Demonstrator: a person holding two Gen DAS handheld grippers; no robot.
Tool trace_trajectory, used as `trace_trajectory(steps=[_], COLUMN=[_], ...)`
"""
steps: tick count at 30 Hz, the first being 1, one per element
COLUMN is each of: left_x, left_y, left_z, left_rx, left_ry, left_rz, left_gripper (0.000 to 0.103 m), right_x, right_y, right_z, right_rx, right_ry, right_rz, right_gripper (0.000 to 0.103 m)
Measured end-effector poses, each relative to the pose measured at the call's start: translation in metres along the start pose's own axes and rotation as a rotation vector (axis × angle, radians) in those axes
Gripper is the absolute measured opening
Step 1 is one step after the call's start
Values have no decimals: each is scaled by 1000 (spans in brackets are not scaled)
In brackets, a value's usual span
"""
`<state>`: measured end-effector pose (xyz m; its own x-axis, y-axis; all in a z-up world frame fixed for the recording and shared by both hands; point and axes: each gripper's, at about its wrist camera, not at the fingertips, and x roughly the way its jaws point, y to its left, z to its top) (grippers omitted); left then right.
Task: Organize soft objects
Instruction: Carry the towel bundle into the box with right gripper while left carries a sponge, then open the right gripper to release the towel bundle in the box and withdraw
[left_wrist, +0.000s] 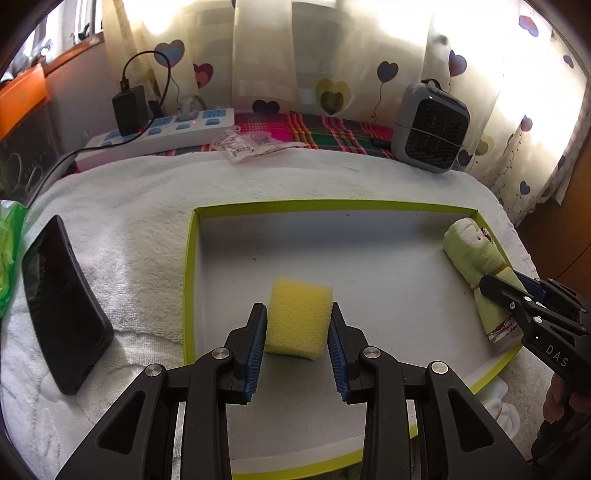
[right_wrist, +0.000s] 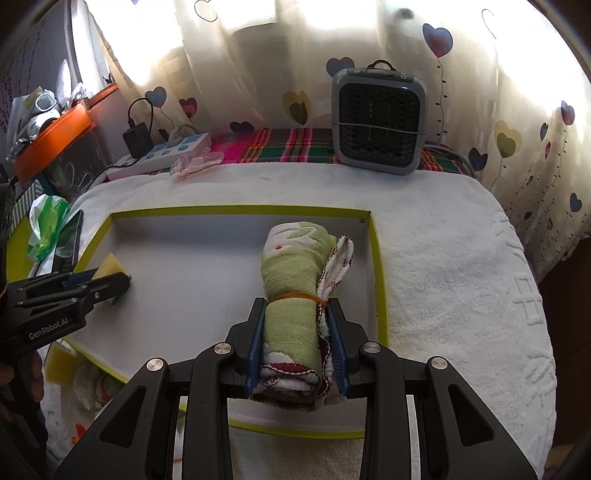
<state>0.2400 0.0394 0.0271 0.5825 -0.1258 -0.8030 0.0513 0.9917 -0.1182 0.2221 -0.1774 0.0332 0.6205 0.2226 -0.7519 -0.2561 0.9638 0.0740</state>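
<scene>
A yellow sponge (left_wrist: 297, 317) with a green underside sits in a shallow white box with a lime-green rim (left_wrist: 189, 266). My left gripper (left_wrist: 298, 325) is shut on the sponge, its blue pads against both sides. A rolled green towel (right_wrist: 291, 295) bound by an orange rubber band lies along the box's right wall. My right gripper (right_wrist: 295, 332) is shut on the towel's near half. The towel (left_wrist: 471, 254) and right gripper (left_wrist: 517, 291) also show in the left wrist view. The sponge (right_wrist: 110, 264) and left gripper (right_wrist: 107, 284) show in the right wrist view.
The box rests on a white terry towel (right_wrist: 443, 258). A black phone (left_wrist: 62, 302) lies left of the box, with a green plastic bag (right_wrist: 46, 225) beyond it. At the back stand a grey fan heater (right_wrist: 378, 122), a power strip (left_wrist: 159, 133) with a black charger, and curtains.
</scene>
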Motion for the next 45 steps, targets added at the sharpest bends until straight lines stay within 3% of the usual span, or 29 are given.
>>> trace_trajectory(steps=[8,23,32,45], left_x=[3,-2,-21,-58], left_y=[-4,-5,-9,-10], left_z=[0,-4,-13,-37], left_rx=[26,19,30,14], left_ry=[2,-2,-33,-69], left_rz=[34,31,20,29], left_gripper=[32,43,44,45], right_x=[3,0,-18,-46], right_y=[3,4,12,17], right_z=[0,-3,-10,-28], right_rx=[-20,-12,-28,-3], right_ry=[-16,-32,-78,-105], right_rz=[-24,-36,-38,-15], right_gripper=[34,42,49,50])
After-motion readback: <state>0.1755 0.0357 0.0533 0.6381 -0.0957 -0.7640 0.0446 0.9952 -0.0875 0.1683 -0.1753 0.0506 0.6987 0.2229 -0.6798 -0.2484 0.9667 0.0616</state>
